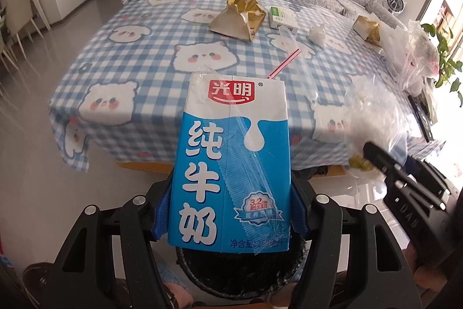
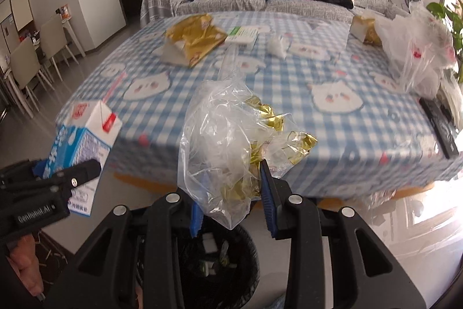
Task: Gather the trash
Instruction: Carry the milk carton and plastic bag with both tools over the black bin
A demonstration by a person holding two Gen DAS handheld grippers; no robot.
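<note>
Trash bin, black and round, sits on the floor under both grippers, with a few white scraps already inside. Over it, the left gripper pinches a blue milk carton by its sides, straw still in. The right gripper nips a clear plastic bag holding crumpled gold wrappers. My judgement: centre each load above the rim, then part the jaws, since the bag may cling. More litter waits on the checked table.
</note>
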